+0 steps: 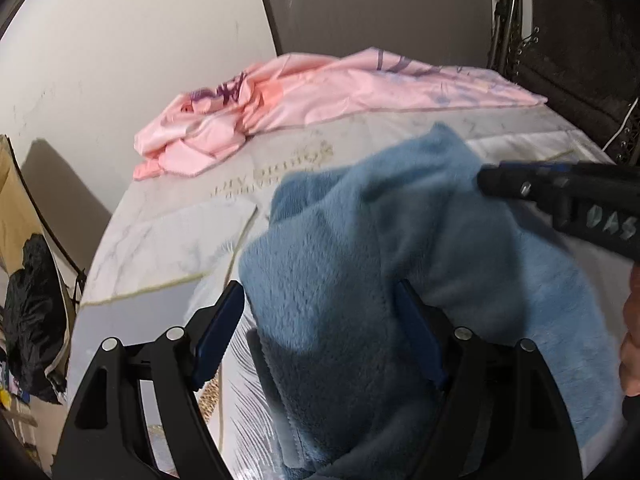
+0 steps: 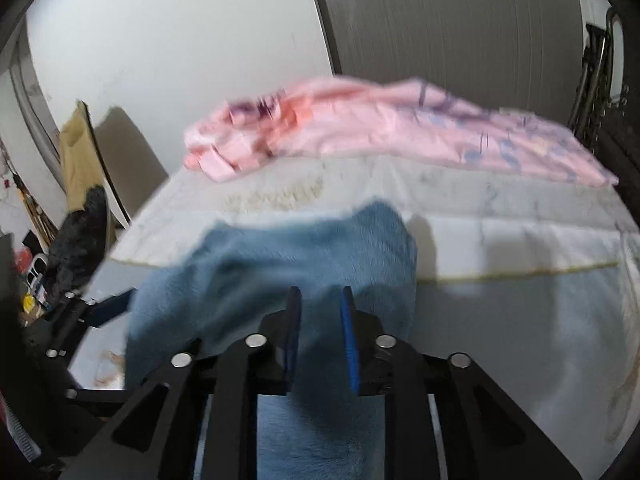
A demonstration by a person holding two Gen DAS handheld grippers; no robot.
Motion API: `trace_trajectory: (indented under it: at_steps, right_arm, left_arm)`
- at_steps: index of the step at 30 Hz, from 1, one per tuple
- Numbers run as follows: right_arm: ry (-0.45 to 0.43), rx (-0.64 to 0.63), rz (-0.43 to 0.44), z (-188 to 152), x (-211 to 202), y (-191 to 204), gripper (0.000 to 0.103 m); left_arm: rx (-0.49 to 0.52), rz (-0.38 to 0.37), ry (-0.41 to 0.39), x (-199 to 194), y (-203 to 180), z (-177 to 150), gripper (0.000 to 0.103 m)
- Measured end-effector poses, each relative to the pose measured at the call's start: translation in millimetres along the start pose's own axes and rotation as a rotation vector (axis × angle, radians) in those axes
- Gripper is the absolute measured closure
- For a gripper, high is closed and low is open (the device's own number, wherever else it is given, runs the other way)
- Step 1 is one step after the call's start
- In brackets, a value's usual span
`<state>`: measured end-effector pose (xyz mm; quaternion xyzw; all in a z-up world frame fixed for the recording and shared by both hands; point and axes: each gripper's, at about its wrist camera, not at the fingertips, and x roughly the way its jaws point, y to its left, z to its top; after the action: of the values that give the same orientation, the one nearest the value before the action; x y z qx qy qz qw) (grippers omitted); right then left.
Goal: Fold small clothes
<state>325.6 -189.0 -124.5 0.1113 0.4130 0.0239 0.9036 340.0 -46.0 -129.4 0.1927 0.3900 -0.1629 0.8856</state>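
Note:
A blue fleece garment [image 1: 340, 248] [image 2: 280, 256] is lifted in a bunch over the white quilted bed [image 1: 160, 248] [image 2: 520, 248]. My left gripper [image 1: 320, 320] is open wide; the fleece hangs between its blue pads, over the right finger and apart from the left one. In the left wrist view my right gripper [image 1: 486, 180] comes in from the right with its tip against the garment's upper right edge. In its own view the right gripper [image 2: 320, 320] has its pads close together with fleece between them. The left gripper [image 2: 100, 312] shows at that view's left edge.
A crumpled pink cloth [image 1: 320, 92] [image 2: 380, 132] lies across the far side of the bed. A dark folding chair [image 1: 568, 60] stands at the back right. A black garment [image 1: 32, 312] hangs off the bed's left. A hand [image 1: 632, 340] shows at the right edge.

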Motion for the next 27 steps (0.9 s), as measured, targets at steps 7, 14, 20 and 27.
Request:
trace_trajectory:
  at_steps: [7, 14, 20, 27]
  right_arm:
    - [0.031, -0.049, -0.045, -26.0, 27.8, 1.3, 0.081]
    - [0.0, -0.009, -0.002, -23.1, -3.9, -2.3, 0.08]
    - [-0.066, -0.059, 0.05, -46.1, -65.7, 6.2, 0.078]
    - [0.021, -0.003, 0.146, -113.0, -64.5, -6.4, 0.064]
  left_arm:
    - [-0.039, 0.007, 0.002, 4.5, -0.8, -12.3, 0.027]
    - [-0.018, 0.046, -0.01, -17.6, -4.9, -10.1, 0.028]
    - [-0.031, 0.022, -0.053, -60.0, 5.4, -21.7, 0.028]
    - [-0.149, -0.106, 0.071, -41.2, 21.5, -70.0, 0.026]
